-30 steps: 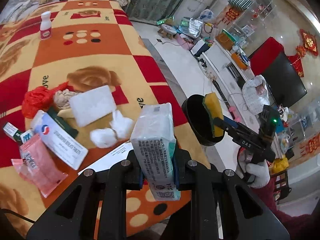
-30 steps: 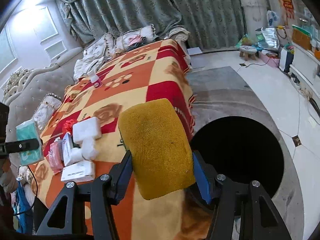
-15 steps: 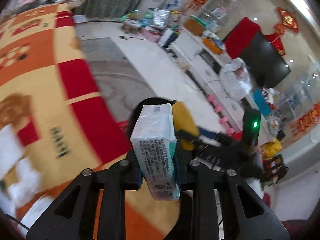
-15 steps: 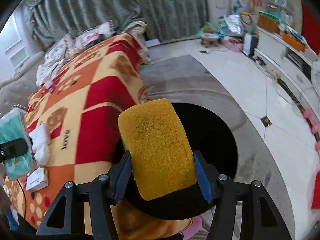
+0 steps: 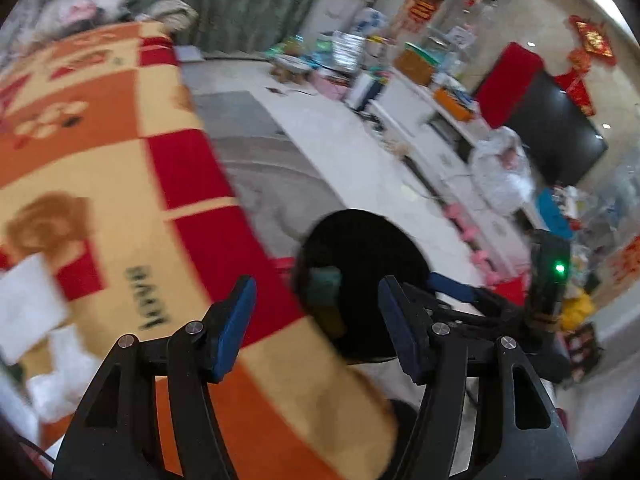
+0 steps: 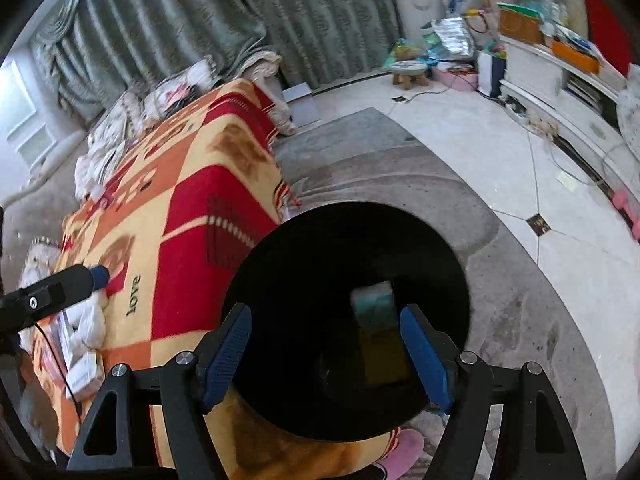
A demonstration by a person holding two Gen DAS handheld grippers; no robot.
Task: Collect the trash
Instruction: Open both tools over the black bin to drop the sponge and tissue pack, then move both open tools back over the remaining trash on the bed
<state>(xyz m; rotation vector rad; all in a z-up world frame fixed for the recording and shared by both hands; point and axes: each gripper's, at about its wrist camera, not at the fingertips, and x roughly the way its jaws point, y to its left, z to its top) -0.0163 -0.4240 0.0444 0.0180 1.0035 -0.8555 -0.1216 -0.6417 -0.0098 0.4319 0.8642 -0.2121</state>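
Observation:
A round black bin [image 6: 304, 280] stands on the floor beside the blanket-covered table [image 6: 188, 208]. Inside it lie a teal tissue pack [image 6: 374, 308] and a yellow sponge [image 6: 384, 360]. My right gripper [image 6: 326, 356] is open and empty, right above the bin's mouth. My left gripper [image 5: 318, 332] is open and empty over the table's edge, facing the bin [image 5: 372, 256]; the tissue pack [image 5: 326, 300] shows blurred at the bin's near rim. The right gripper's body [image 5: 500, 312] reaches over the bin from the right.
White tissue wads and packets [image 6: 84, 340] remain on the blanket at the left, also blurred in the left wrist view [image 5: 32, 304]. A grey rug [image 6: 400, 168] and tiled floor surround the bin. A TV cabinet [image 5: 460, 140] stands beyond.
Both grippers opened. The tissue pack left my left gripper and the yellow sponge left my right gripper; both now lie in the black bin.

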